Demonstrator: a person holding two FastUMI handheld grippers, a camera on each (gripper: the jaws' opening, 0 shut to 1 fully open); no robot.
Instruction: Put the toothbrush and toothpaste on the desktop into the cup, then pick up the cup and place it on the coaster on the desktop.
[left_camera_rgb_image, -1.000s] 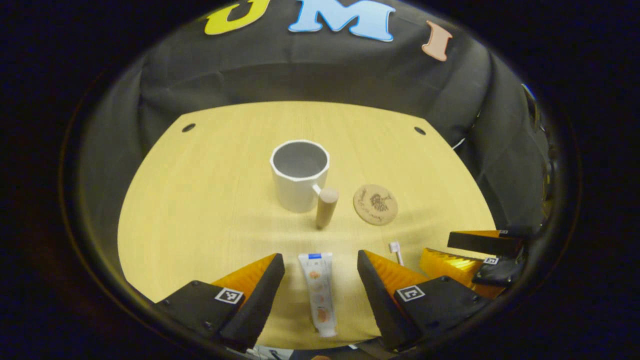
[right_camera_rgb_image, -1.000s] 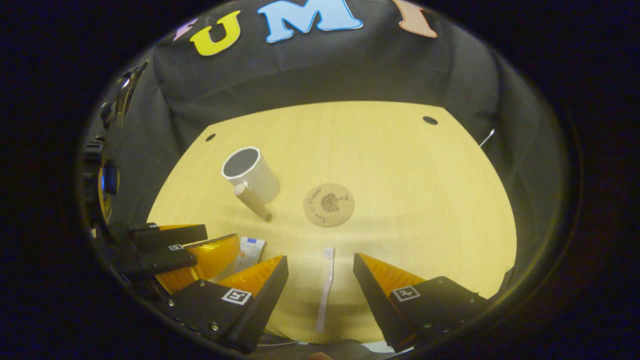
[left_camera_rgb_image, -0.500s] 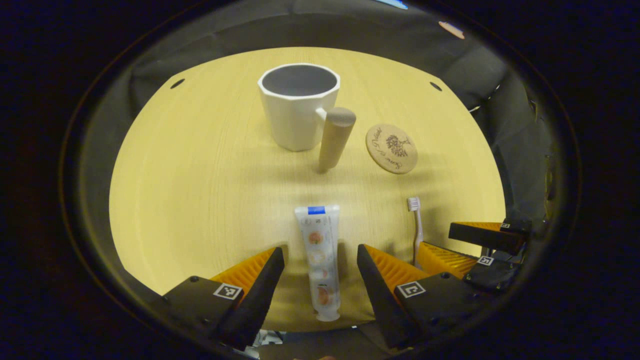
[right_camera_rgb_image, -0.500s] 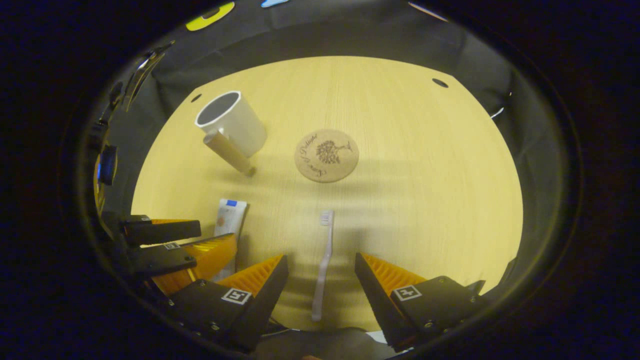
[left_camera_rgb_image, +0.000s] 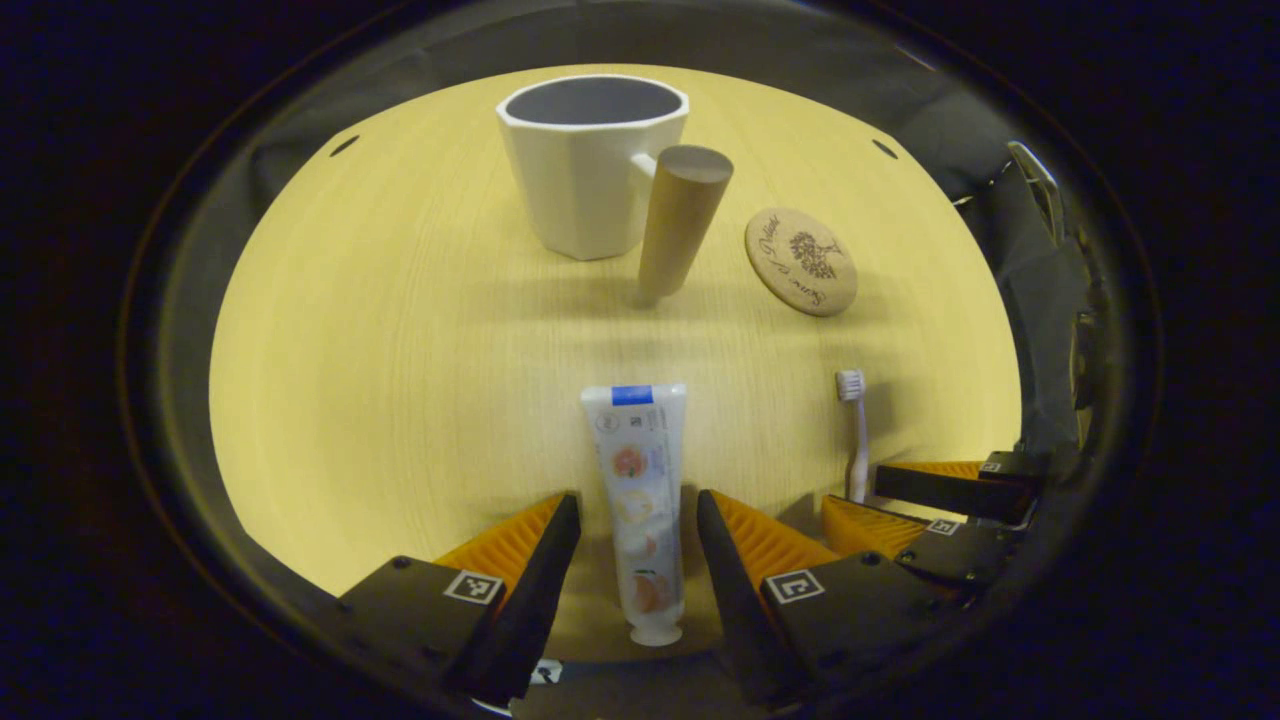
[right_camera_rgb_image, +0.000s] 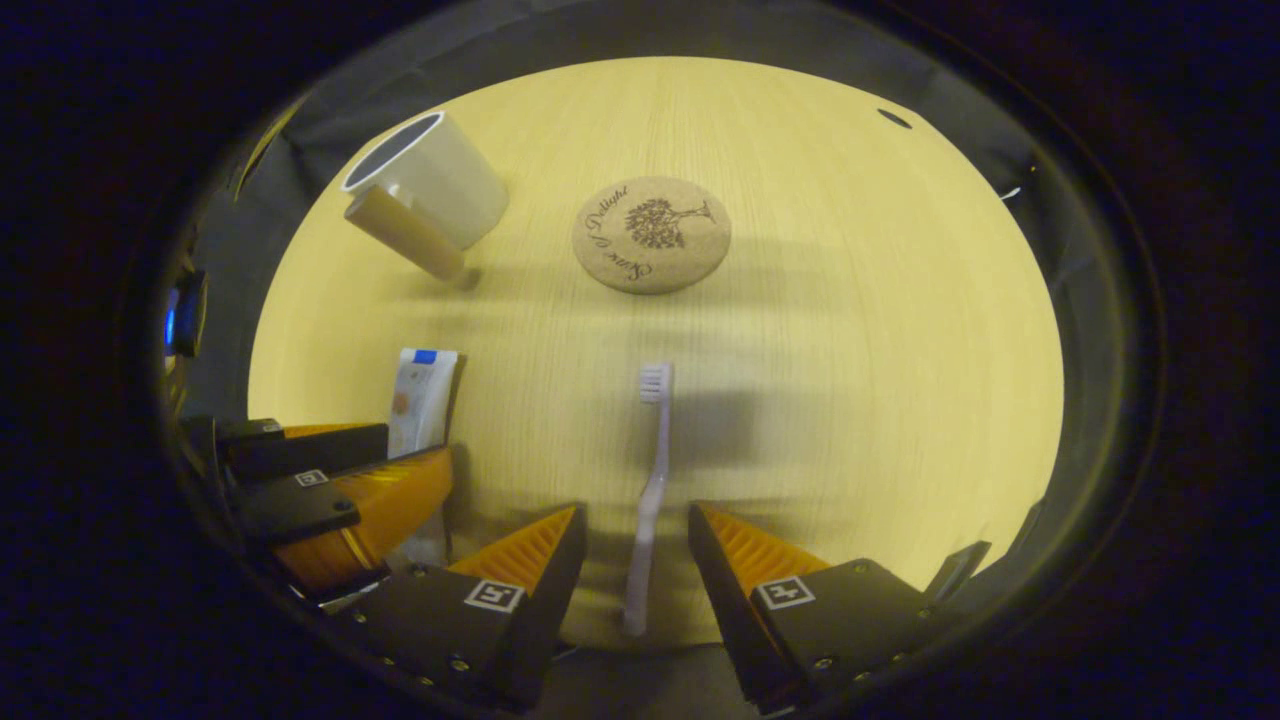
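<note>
Change: both grippers are dropping low over the desk (left_camera_rgb_image: 380, 350) and their jaws are narrowing compared with 0.5 s back.
Left gripper (left_camera_rgb_image: 632, 515): spread but closing, straddling the paste (left_camera_rgb_image: 640, 490); no contact yet.
Right gripper (right_camera_rgb_image: 637, 525): spread but closing around the brush (right_camera_rgb_image: 650, 480) handle; not yet touching.
Paste: lying flat at the near edge, cap end nearest.
Brush: lying flat right of the paste, head pointing far.
Cup (left_camera_rgb_image: 585, 165): standing at the far side, nothing in it, handle turned near-right.
Coaster (left_camera_rgb_image: 801, 262): bare, right of the cup.
Meaning: 2 grasps are about to land; loading the cup comes next, I judge.
</note>
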